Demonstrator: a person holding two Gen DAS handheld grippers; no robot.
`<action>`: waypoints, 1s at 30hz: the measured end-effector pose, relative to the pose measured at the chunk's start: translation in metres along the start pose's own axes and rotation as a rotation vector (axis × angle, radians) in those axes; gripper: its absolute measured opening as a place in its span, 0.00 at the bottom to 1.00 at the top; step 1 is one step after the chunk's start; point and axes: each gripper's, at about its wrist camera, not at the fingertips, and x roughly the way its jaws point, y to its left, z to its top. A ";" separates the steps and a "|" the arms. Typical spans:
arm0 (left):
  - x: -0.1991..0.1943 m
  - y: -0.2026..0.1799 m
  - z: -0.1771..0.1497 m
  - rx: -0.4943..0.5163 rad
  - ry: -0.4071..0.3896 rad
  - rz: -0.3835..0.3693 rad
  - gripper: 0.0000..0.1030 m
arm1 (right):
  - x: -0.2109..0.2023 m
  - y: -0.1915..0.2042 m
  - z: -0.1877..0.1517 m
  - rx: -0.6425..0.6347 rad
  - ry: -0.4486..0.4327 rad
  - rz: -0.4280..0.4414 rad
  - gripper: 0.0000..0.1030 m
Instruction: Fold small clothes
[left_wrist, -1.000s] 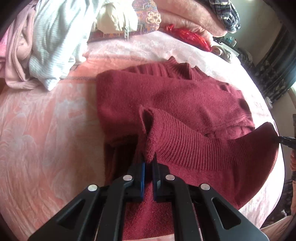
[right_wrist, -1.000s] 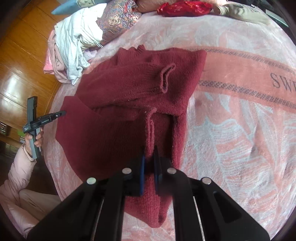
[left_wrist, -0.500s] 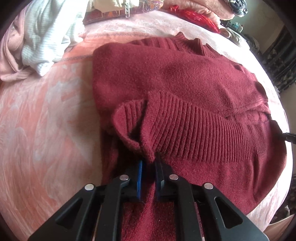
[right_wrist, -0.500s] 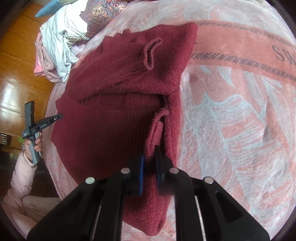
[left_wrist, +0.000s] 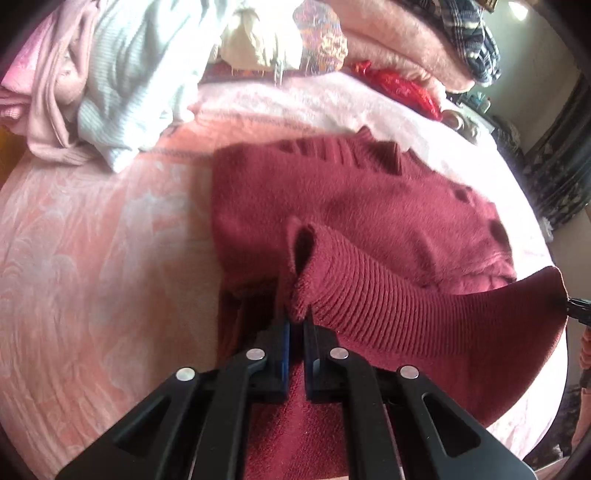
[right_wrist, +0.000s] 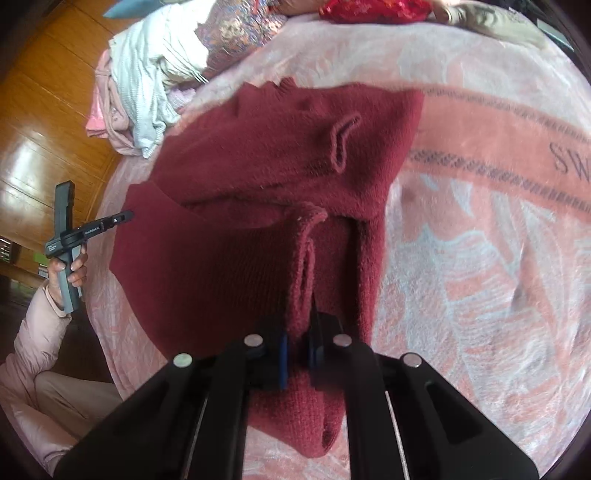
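Note:
A dark red knit sweater lies on a pink patterned blanket, collar toward the far side. Its ribbed bottom hem is lifted and stretched between both grippers. My left gripper is shut on one hem corner. My right gripper is shut on the other hem corner. The sweater body lies flat beyond, with one cuff folded onto it. The left gripper also shows in the right wrist view, held in a hand at the hem's far corner.
A pile of white and pink clothes sits at the far left of the bed, with a patterned cushion and red fabric behind. Wooden floor lies beyond the bed edge. The person's pink sleeve is at the left.
Both grippers moved forward and down over the sweater with the hem half a second ago, then pulled back and up; the hem is lifted and stretched again.

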 end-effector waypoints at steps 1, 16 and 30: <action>-0.008 0.001 0.005 -0.010 -0.027 -0.004 0.05 | -0.009 0.002 0.004 -0.002 -0.026 0.005 0.06; 0.042 0.005 0.140 -0.006 -0.182 0.188 0.05 | 0.018 -0.029 0.165 0.050 -0.170 -0.136 0.06; 0.119 0.008 0.133 0.038 0.032 0.281 0.40 | 0.115 -0.087 0.173 0.174 -0.036 -0.265 0.23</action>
